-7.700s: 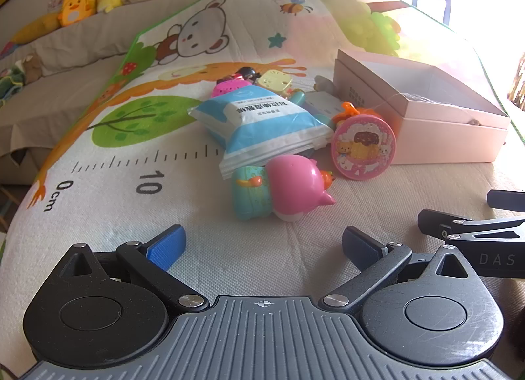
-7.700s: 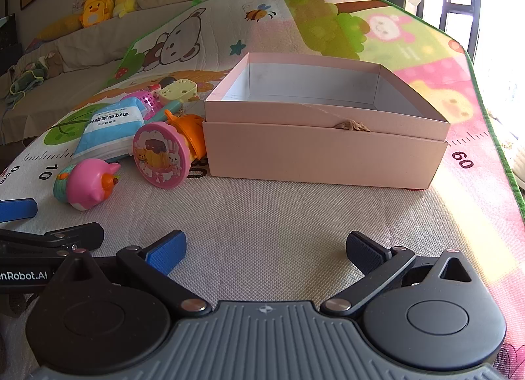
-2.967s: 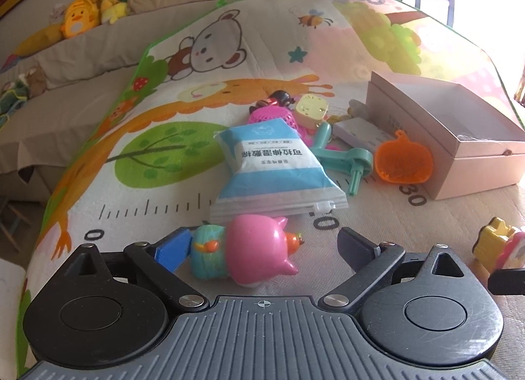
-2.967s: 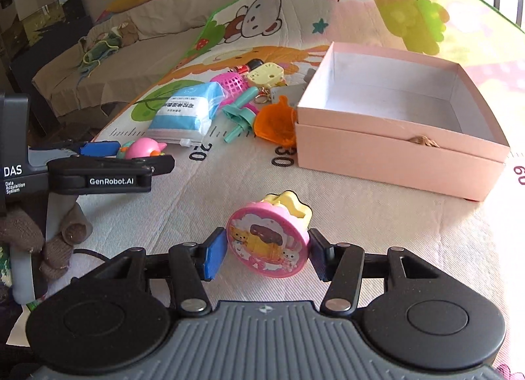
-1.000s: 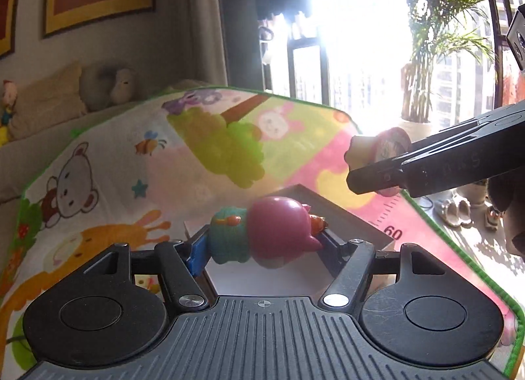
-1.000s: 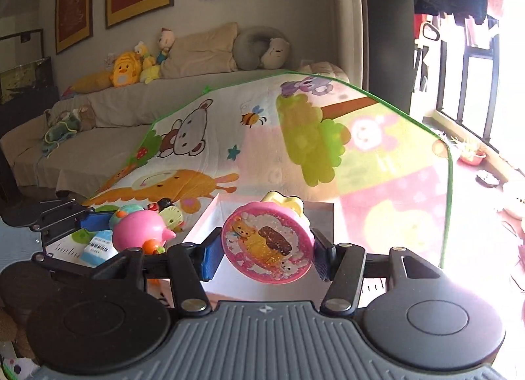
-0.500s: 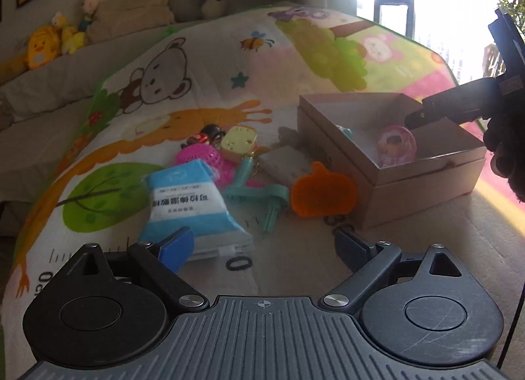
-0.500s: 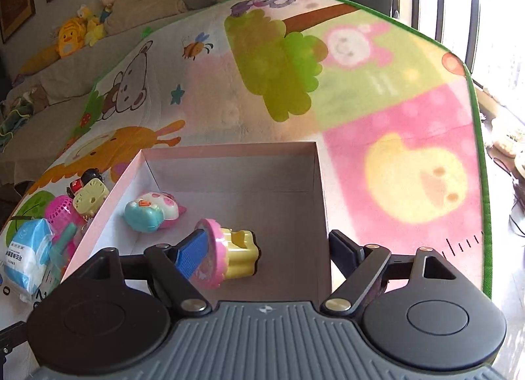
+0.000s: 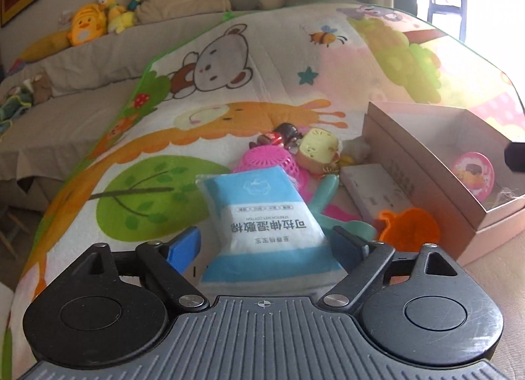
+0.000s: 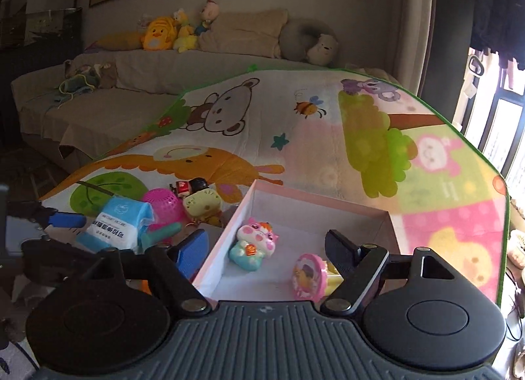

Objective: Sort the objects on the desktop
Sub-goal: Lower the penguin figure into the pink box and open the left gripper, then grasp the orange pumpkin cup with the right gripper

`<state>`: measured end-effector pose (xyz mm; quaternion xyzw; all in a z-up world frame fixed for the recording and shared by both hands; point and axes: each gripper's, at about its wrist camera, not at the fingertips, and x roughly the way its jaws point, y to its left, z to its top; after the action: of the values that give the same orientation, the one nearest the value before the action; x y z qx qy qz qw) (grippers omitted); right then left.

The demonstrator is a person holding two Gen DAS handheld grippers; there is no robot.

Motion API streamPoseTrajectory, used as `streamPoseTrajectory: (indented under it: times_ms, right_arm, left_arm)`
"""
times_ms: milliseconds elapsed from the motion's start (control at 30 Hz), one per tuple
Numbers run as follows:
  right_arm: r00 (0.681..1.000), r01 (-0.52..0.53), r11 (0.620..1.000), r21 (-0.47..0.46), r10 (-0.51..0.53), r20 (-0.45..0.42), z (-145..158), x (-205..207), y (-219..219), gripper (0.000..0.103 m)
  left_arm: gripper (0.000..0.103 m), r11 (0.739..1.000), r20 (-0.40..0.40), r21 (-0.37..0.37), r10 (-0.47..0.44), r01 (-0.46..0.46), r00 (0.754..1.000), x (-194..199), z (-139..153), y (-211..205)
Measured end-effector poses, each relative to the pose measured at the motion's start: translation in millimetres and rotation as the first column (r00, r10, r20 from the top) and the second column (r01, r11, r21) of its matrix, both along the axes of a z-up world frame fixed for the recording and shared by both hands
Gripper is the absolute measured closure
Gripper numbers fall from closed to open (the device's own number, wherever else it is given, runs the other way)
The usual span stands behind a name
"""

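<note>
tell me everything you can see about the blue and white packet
The blue and white packet is a soft, puffy plastic pouch, blue at both ends with a white middle band bearing printed Chinese text. It lies flat on the play mat, its far end over the pink basket, a teal toy alongside. The closing left tongs straddle it; whether the pads touch is unclear.

A pink pig-shaped toy [image 10: 254,243] and a round pink cartoon-faced toy [image 10: 310,276] lay inside the open pink cardboard box [image 10: 315,204]; a blue-and-white wipes packet [image 9: 265,219] lay outside.

Home living room, sofa [image 10: 131,84], plush toys [image 10: 160,35], playmat [image 10: 295,137]
</note>
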<state>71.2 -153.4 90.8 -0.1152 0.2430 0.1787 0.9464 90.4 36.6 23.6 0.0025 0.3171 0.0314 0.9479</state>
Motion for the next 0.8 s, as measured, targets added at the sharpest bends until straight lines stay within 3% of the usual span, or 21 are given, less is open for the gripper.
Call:
streamPoseTrajectory:
  times_ms: [33,100,300,500,667,733,800]
  right_arm:
    - [1.000,-0.025,1.000,-0.012,0.025,-0.006,-3,-7,8,0.049]
    - [0.996,-0.090,0.994,-0.067,0.089,-0.012,-14,-25,32,0.055]
    - [0.985,-0.172,0.962,-0.210,0.171,-0.021,-51,-34,86,0.055]
    - [0.986,-0.132,0.969,-0.208,0.106,-0.129,-74,3,100,0.056]
    - [0.981,-0.134,0.970,-0.201,0.102,-0.163,-81,10,109,0.057]
    - [0.977,-0.149,0.970,-0.190,0.115,-0.179,-81,9,110,0.081]
    - [0.972,-0.163,0.971,-0.177,0.127,-0.196,-80,6,110,0.088]
  left_arm:
    - [0.027,1.000,-0.003,-0.002,0.004,-0.004,1.000,0,0,2]
    - [0.026,1.000,0.002,-0.002,0.009,-0.009,1.000,-4,-1,9]
    - [0.025,0.999,0.003,-0.004,0.053,-0.053,0.999,-18,-3,30]
    - [0.016,0.998,0.013,-0.039,0.049,-0.048,0.999,-46,-4,42]
    - [0.008,0.998,-0.003,-0.060,0.033,-0.033,0.999,-68,-7,43]
    - [0.007,0.998,-0.010,-0.061,0.026,-0.027,1.000,-74,-9,42]
    - [0.006,0.998,-0.014,-0.064,0.027,-0.028,1.000,-78,-11,41]
